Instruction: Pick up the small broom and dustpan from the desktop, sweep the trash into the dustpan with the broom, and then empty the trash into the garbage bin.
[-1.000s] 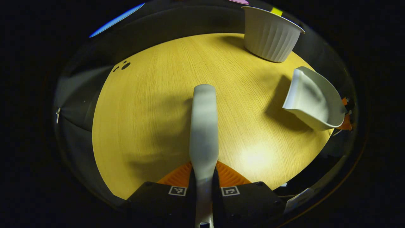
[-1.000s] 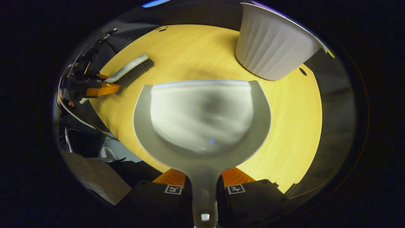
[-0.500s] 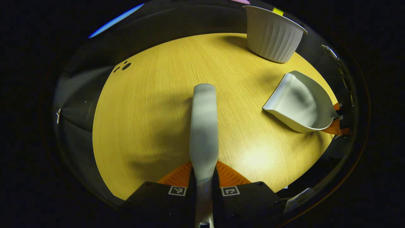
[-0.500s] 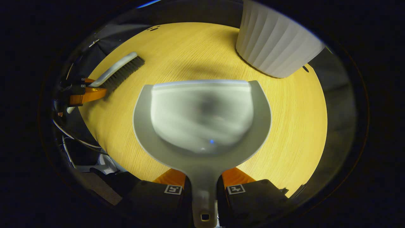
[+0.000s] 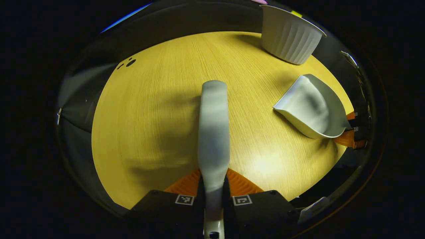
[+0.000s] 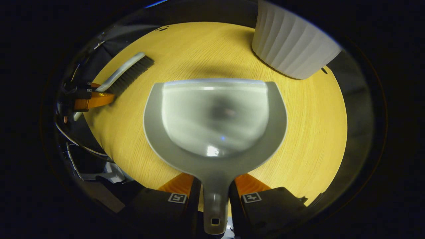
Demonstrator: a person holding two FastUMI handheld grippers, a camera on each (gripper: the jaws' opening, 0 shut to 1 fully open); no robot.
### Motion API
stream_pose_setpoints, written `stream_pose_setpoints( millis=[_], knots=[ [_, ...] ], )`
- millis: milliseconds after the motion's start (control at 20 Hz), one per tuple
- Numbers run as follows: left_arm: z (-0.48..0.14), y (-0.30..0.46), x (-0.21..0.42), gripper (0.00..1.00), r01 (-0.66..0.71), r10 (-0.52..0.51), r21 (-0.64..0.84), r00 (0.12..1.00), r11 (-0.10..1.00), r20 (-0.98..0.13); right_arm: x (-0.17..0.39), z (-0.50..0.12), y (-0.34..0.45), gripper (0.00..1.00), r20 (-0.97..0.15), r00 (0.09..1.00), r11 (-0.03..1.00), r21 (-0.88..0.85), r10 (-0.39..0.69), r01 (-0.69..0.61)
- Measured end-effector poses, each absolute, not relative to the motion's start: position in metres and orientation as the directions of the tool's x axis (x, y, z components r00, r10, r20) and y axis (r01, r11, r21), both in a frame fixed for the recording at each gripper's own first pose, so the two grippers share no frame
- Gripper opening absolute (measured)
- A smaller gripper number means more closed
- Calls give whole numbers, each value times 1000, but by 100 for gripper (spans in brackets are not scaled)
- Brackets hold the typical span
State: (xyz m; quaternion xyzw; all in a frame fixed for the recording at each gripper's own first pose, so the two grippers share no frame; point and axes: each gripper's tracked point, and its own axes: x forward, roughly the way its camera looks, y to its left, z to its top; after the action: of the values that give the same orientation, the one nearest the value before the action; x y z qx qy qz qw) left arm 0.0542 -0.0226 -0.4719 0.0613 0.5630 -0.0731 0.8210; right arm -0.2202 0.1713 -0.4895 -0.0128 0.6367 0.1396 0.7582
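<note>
— Both tools gripped?

— Yes. The left gripper (image 5: 213, 186) pinches the broom (image 5: 214, 132); the right gripper (image 6: 215, 196) clamps the dustpan (image 6: 215, 122) handle, above the table (image 5: 149, 126).

— Risk?

— The raised pan could clip the ribbed garbage bin (image 6: 292, 46) nearby. I spot no trash on the yellow wood; dark booth beyond.

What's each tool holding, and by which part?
Left tool: broom, by its handle. Right tool: dustpan, by its handle.
</note>
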Motion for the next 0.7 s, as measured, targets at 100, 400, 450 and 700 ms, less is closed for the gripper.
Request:
stream_pose_setpoints(
  millis=[100,400,450,700],
  knots=[
    [-471,-20,53,30,194,-42,29,354,981,-934,-219,-484,171,47,-966,160,962,169,205,-213],
    [-460,-15,51,32,192,-8,79,412,978,-911,-217,-446,165,48,-935,254,960,202,248,-194],
    [-456,-17,51,32,189,-10,78,425,979,-905,-215,-435,164,48,-927,275,959,208,256,-191],
    [-403,-25,65,34,140,-26,69,584,988,-811,-190,-363,167,47,-837,469,959,232,283,-166]
  ],
)
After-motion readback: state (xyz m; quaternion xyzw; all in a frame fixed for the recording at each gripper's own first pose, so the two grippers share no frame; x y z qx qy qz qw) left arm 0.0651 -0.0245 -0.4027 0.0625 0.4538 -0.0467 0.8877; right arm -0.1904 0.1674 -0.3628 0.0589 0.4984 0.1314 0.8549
